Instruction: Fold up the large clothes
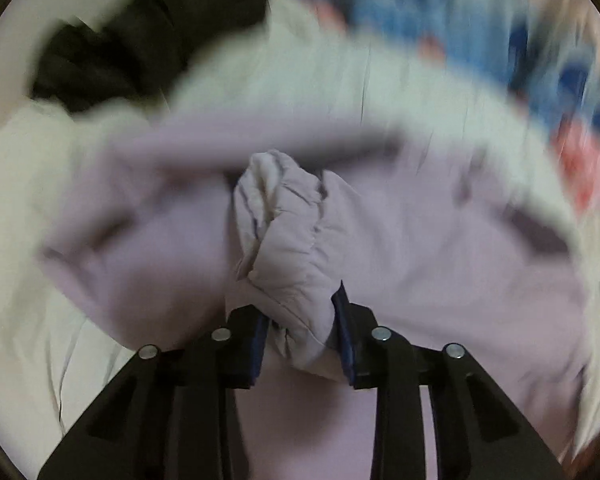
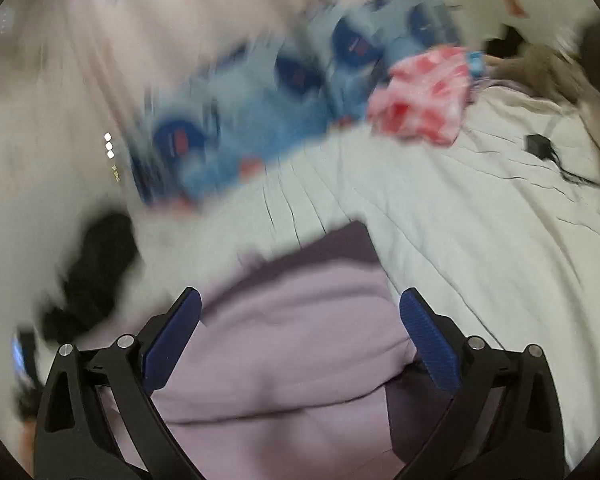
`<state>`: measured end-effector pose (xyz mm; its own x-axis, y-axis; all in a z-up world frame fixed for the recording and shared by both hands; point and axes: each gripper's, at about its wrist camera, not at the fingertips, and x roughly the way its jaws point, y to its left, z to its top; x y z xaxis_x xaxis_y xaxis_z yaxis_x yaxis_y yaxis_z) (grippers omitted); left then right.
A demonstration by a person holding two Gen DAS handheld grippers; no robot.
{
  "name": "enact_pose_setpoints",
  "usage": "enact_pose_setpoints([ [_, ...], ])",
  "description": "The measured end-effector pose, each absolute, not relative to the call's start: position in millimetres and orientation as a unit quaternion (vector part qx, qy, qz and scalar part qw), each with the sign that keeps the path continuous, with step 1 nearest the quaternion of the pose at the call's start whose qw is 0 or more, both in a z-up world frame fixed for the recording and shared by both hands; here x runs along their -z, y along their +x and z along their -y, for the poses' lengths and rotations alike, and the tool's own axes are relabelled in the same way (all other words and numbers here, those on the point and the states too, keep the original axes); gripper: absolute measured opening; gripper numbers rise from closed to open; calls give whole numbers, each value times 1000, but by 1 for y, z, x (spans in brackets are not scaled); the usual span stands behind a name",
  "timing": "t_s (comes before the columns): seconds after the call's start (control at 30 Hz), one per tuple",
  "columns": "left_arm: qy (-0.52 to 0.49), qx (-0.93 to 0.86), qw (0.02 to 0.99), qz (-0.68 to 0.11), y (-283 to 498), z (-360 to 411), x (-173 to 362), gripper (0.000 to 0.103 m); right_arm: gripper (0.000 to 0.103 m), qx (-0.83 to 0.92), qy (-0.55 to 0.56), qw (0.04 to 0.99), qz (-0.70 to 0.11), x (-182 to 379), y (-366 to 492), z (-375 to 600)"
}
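A large lilac padded garment lies spread over a pale bed sheet. In the left wrist view my left gripper is shut on a bunched fold of that lilac garment, the cloth squeezed between its blue pads. In the right wrist view the same lilac garment lies under my right gripper, which stands wide open above it. Its blue pads hold nothing. Both views are blurred.
A dark garment lies on the bed at the upper left. A blue patterned cloth and a pink-and-red cloth lie beyond. A small black box with a cable rests on the sheet at the right.
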<state>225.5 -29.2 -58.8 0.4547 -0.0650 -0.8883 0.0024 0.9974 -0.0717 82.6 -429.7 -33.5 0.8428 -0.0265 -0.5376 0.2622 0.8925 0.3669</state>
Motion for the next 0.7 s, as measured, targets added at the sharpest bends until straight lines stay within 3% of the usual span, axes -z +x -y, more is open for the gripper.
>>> enact_pose_setpoints([
  [0.1,-49,39,844,-533,222,15,73,45,96,58,188,888,-415,95,121,411],
  [0.17,-53,39,847,-527,211,6,57,58,96,63,206,888,-407,93,117,415],
  [0.23,-51,42,863,-502,193,-7,31,63,96,66,227,895,-378,78,106,423],
  [0.3,-30,8,896,-443,174,-25,-8,80,96,67,257,900,-346,67,95,429],
  [0.4,16,-41,928,-370,174,-30,-46,95,96,38,302,897,-320,61,88,432],
  [0.53,81,-21,923,-377,226,10,-55,96,96,6,315,893,-323,55,89,423],
  [0.7,212,-54,885,-410,292,72,-11,96,96,-3,344,876,-337,62,93,424],
])
